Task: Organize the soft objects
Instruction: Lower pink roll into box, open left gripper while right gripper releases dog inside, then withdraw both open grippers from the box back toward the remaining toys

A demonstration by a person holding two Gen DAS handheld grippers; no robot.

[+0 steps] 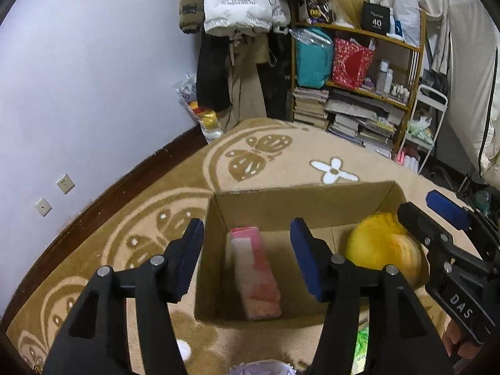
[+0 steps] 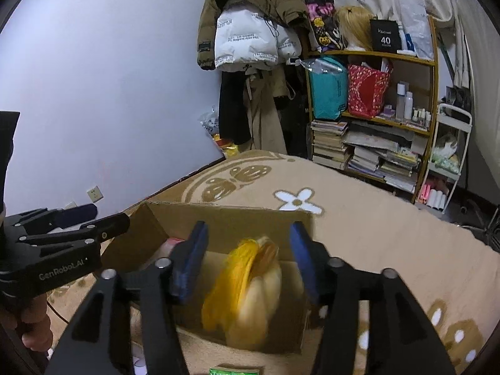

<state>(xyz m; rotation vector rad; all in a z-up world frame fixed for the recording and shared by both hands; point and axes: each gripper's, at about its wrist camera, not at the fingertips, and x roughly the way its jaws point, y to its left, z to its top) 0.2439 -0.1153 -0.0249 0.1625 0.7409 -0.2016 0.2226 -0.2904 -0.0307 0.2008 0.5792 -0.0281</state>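
While hanging over the open brown cardboard box (image 1: pixel 300 197), both claws gape, gripping nothing: left claw (image 1: pixel 247 253) above the pink-and-white folded soft block (image 1: pixel 254 276) at box's left, right claw (image 2: pixel 248 262) above the blurred yellow plush toy (image 2: pixel 247 293) at box's right. Probably light, squashy; best pinched mid-body.
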